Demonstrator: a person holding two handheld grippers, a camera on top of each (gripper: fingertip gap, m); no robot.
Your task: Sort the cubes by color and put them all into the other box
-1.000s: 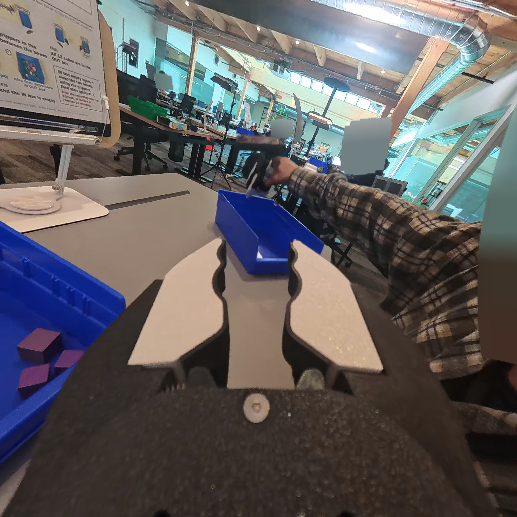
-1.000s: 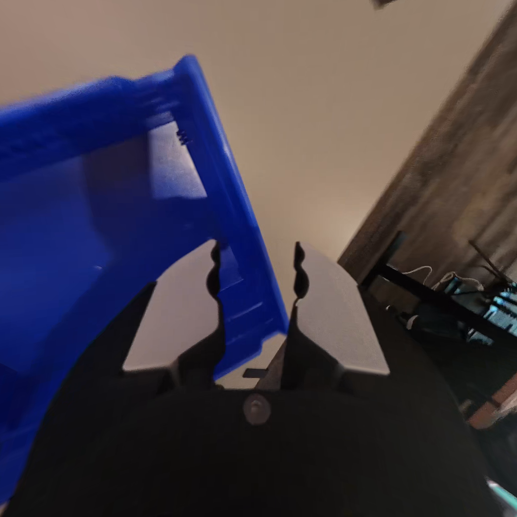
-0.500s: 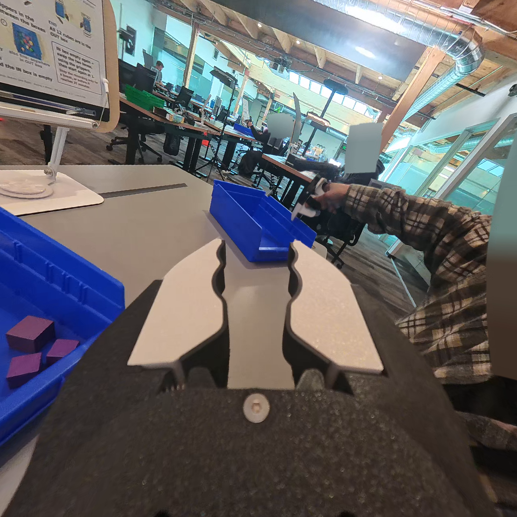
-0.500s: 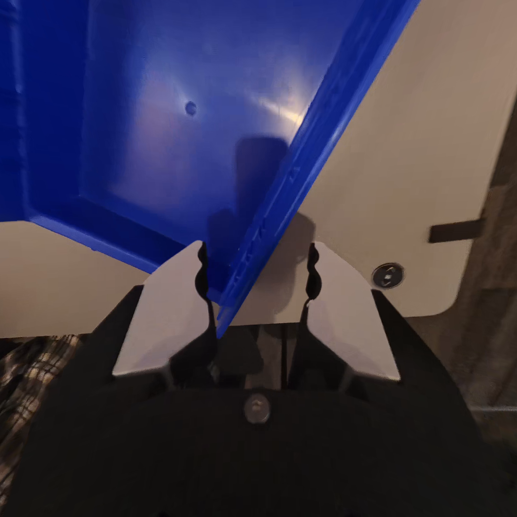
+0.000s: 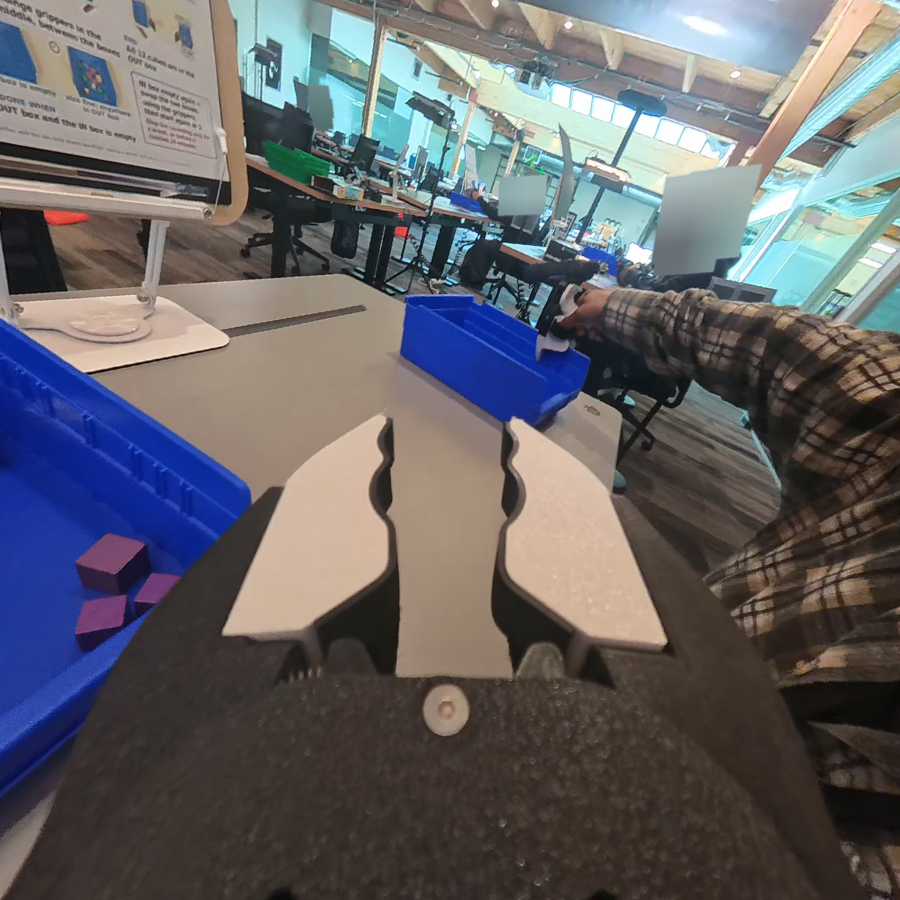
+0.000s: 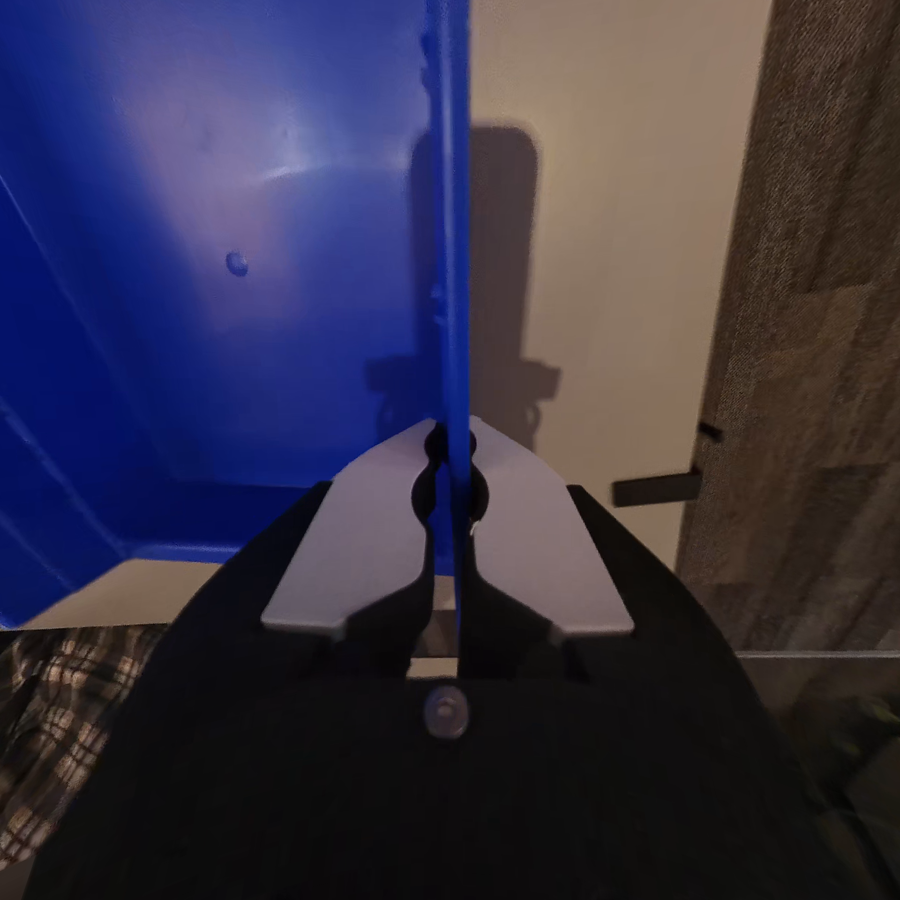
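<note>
Right wrist view | right gripper (image 6: 450, 450) now clamped on blue box (image 6: 445, 219) wall

1. The left gripper (image 5: 445, 440) has two flat pale-grey plastic fingers (image 5: 321, 535) with wavy black inner edges.
2. Its body is coarse black foam-textured plastic (image 5: 414, 798) with one round silver screw (image 5: 445, 713).
3. The right gripper (image 6: 450, 438) shows matching pale fingers, black body and screw (image 6: 444, 713).
4. A brown-and-cream plaid flannel sleeve (image 5: 798, 438) covers the arm.

Two blue boxes (image 5: 487, 370) (image 5: 73, 511) (three purple cubes (image 5: 112, 567))
</note>
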